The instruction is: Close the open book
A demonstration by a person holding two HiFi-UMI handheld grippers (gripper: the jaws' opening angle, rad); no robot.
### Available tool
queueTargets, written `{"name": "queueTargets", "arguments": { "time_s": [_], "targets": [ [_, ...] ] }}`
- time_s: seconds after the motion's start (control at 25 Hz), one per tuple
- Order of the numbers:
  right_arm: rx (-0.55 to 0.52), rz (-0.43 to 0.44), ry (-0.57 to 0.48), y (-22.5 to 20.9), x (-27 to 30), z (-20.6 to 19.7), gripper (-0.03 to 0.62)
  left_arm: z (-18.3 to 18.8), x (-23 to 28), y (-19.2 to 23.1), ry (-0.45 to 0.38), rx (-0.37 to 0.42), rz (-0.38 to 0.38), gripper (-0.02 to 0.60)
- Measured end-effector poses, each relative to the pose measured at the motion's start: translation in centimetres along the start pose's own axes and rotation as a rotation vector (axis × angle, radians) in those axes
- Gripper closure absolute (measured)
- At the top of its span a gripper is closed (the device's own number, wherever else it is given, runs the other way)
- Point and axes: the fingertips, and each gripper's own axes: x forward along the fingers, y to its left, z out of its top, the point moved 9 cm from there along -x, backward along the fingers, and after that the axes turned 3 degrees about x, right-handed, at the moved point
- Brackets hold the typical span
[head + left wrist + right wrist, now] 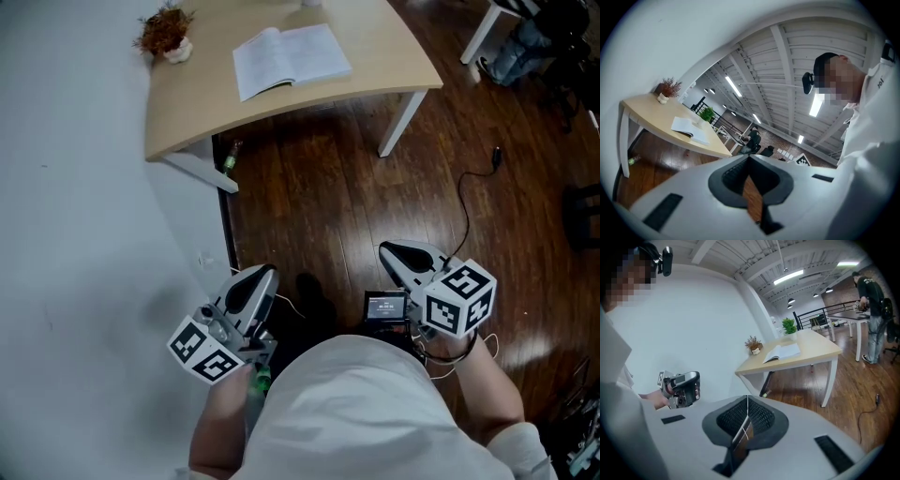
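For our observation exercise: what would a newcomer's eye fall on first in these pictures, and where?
An open book lies pages-up on the pale wooden table, near a small dried plant. Nearer the camera, over the dark wood floor, the left gripper and right gripper are both shut and empty, well short of the table.

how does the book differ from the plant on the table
The book lies flat and open, white pages up; the plant stands upright, reddish-brown, in a pale pot. The book sits mid-table; the plant is at the corner by the wall. Both rest on the table.
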Motion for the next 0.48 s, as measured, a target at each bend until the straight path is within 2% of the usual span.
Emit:
{"name": "queueTargets", "arguments": {
  "time_s": [0.28, 0.48],
  "targets": [
    [0.020, -0.030, 0.009, 0.9, 5.4, 3.0, 0.589, 3.3, 0.0, 6.0, 0.025, -0.008, -0.029, 0.583],
    [0.010, -0.036, 0.006, 1.3, 8.2, 4.8, 0.589, 4.2, 0.1, 8.9, 0.036, -0.025, -0.041, 0.583]
  ]
}}
